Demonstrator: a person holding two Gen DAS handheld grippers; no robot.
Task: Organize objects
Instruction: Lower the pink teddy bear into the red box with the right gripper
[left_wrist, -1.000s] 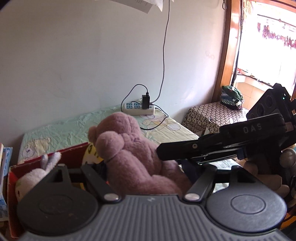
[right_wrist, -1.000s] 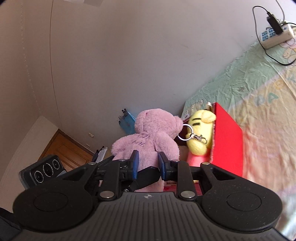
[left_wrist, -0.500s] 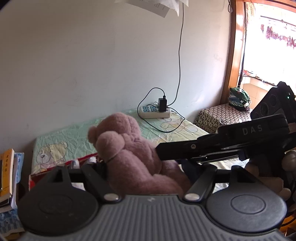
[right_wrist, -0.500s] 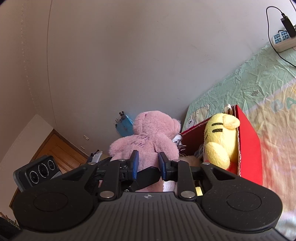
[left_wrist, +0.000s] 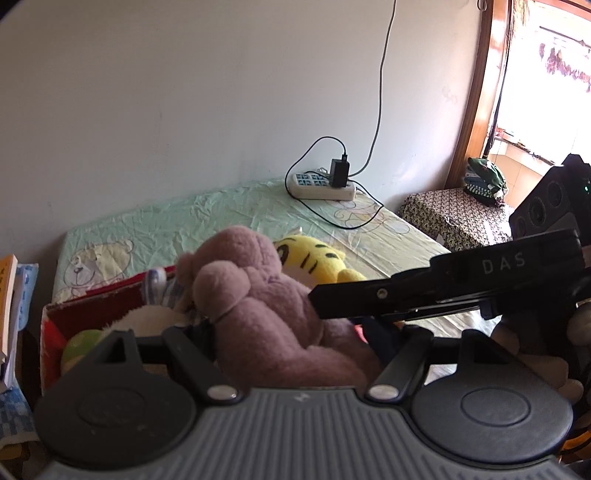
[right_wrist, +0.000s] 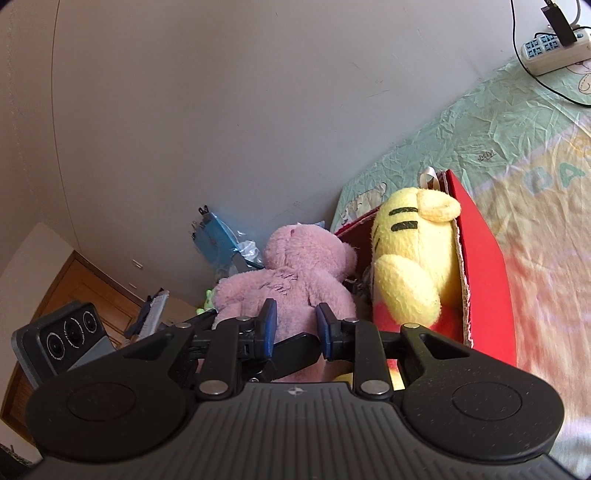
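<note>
1. Two grippers hold one pink teddy bear (left_wrist: 266, 317) above a red cardboard box (right_wrist: 484, 280) that stands on the bed (left_wrist: 229, 210); the bear's lower body is hidden behind each gripper's housing, so how far it reaches into the box cannot be told.
2. The left gripper (left_wrist: 295, 343) has the bear's body filling the space between its fingers, clamped from both sides, though the pads themselves are hidden by plush.
3. The right gripper (right_wrist: 293, 325) has its blue pads (right_wrist: 267, 325) drawn close, pinching the bear low on its back.
4. In the left wrist view the right gripper's black finger crosses in front of the bear's side and covers part of the bed.
5. Only the left wrist view shows the box's crowded inside: a cream plush (left_wrist: 147, 321), a green ball-like shape (left_wrist: 79, 345) and a pale striped thing that is hard to make out.
6. Only the right wrist view shows the box's red outer wall and the full back of the yellow tiger plush (right_wrist: 413, 266), which stands in the box just beside the bear.
7. The white power strip (left_wrist: 321, 186) lies at the far end of the bed, with a black charger plugged in.
8. The bear looks dusty mauve in the left wrist view and lighter pink in the right wrist view, fuzzy, with round ears and faint writing across its back.
</note>
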